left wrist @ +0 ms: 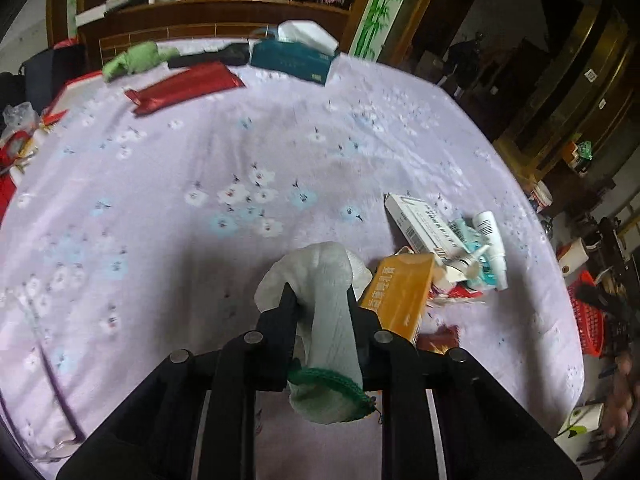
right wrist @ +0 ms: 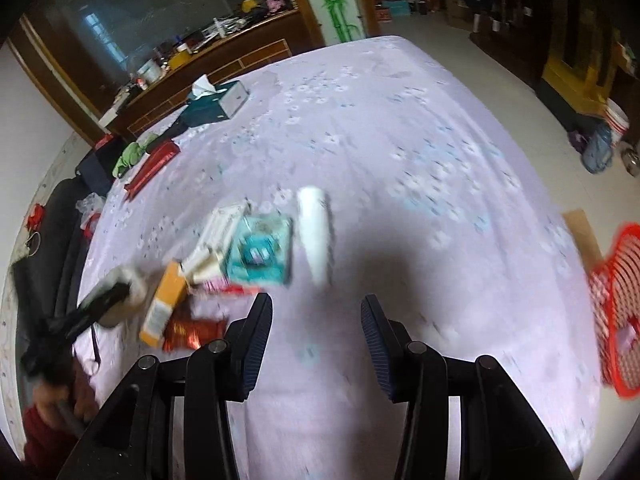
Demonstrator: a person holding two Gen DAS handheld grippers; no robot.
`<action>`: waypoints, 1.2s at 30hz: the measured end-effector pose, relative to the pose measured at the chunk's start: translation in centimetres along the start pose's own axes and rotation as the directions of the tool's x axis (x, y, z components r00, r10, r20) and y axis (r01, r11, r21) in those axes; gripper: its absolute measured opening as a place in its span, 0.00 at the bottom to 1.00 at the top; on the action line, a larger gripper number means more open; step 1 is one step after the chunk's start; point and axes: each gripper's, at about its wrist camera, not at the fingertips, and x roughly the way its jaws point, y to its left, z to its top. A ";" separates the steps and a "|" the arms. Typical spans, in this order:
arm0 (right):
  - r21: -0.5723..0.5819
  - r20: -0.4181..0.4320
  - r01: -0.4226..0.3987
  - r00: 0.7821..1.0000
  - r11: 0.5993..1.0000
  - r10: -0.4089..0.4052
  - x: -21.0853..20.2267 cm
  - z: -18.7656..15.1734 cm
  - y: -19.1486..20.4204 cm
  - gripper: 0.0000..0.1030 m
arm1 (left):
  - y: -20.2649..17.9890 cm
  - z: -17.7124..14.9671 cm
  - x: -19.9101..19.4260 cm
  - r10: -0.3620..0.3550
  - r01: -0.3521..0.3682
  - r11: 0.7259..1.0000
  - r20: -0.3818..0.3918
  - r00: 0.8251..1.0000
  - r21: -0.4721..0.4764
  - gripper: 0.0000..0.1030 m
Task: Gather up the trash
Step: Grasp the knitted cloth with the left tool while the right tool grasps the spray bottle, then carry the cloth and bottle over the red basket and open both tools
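Overhead, the left hand-held gripper pinches a pale sock above the floral bedsheet; the right hand-held gripper gapes empty.

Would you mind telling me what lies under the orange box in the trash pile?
The orange box rests partly on a red foil wrapper and leans against white packaging. Whatever lies beneath its middle is covered.

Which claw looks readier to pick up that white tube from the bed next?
Probably the right claw: it is open, empty and aimed near the white tube. The left claw is already shut on a pale sock.
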 end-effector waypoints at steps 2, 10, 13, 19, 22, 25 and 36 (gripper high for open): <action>-0.009 -0.013 0.018 1.000 1.000 -0.019 2.0 1.3 0.4 0.48 | 0.1 -0.4 -1.6 0.007 -0.007 1.000 0.026 1.000 0.007 0.18; -0.030 -0.067 0.045 0.997 0.999 -0.047 8.3 4.2 1.1 0.48 | -0.7 -1.9 -5.4 -0.007 0.005 1.000 0.069 0.998 0.028 0.18; -0.048 -0.079 0.060 0.995 0.997 -0.063 9.8 4.8 1.2 0.48 | -1.3 -2.3 -5.6 -0.020 0.018 0.999 0.065 0.998 0.032 0.18; -0.074 -0.096 0.071 0.992 0.995 -0.078 11.3 4.5 1.1 0.31 | -3.2 -3.0 -5.0 -0.032 0.030 0.998 0.050 0.998 0.052 0.18; -0.059 -0.075 0.067 0.995 0.996 -0.071 9.9 3.8 0.6 0.31 | -4.6 -3.3 -4.6 -0.038 0.035 0.997 0.046 0.998 0.065 0.18; -0.070 -0.047 0.081 0.995 0.994 -0.084 7.6 2.3 0.4 0.31 | -6.8 -3.7 -4.4 -0.048 0.043 0.994 0.050 0.998 0.099 0.18; -0.082 0.056 0.169 0.985 0.982 -0.165 -1.4 -5.3 -0.5 0.31 | -15.5 -5.0 -2.9 -0.096 0.082 0.966 0.046 0.994 0.244 0.18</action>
